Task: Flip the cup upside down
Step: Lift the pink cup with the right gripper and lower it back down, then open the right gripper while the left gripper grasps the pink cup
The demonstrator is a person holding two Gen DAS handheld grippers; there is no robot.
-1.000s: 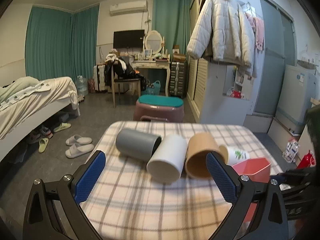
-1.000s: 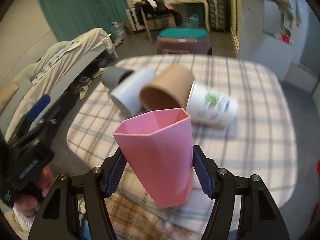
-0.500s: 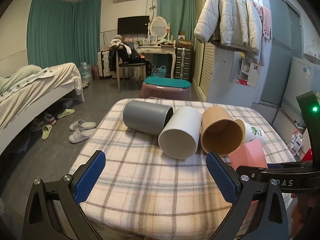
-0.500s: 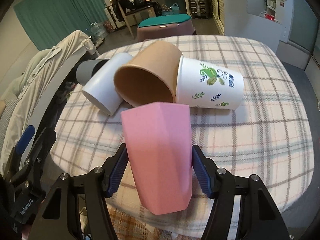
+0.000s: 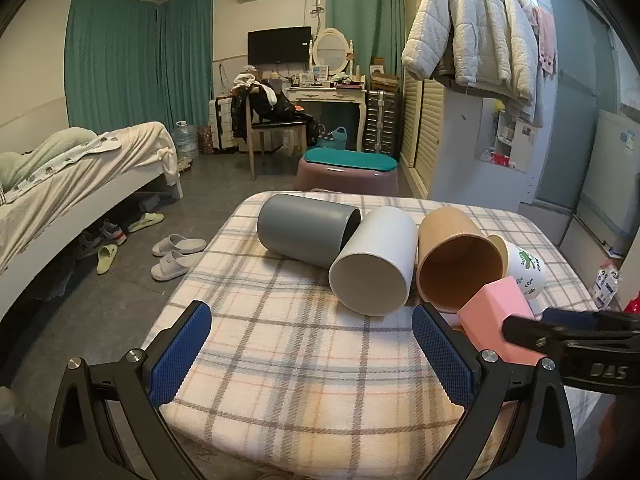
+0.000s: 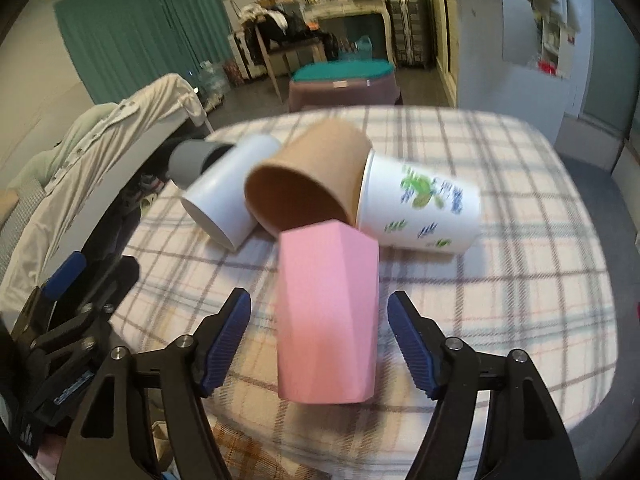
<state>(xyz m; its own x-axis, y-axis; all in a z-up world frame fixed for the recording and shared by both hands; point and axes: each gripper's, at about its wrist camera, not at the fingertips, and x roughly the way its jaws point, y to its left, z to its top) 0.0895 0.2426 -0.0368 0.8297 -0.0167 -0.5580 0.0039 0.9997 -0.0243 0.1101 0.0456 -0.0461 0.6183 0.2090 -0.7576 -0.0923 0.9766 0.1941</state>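
Note:
A pink faceted cup (image 6: 326, 316) stands upside down on the plaid table (image 6: 520, 280), closed base up. My right gripper (image 6: 320, 344) is open, its blue pads on either side of the cup and apart from it. The cup also shows in the left wrist view (image 5: 496, 320), partly behind the right gripper's finger. My left gripper (image 5: 312, 356) is open and empty above the table's near edge.
Lying on their sides behind the pink cup are a grey cup (image 5: 306, 230), a white cup (image 5: 374, 262), a tan cup (image 5: 458, 260) and a white leaf-printed cup (image 6: 420, 210). A bed (image 5: 60, 168) is left, a stool (image 5: 346, 170) beyond the table.
The right gripper has opened and let go of the pink cup, which now stands mouth down on the table. The left gripper view has drawn slightly nearer the table.

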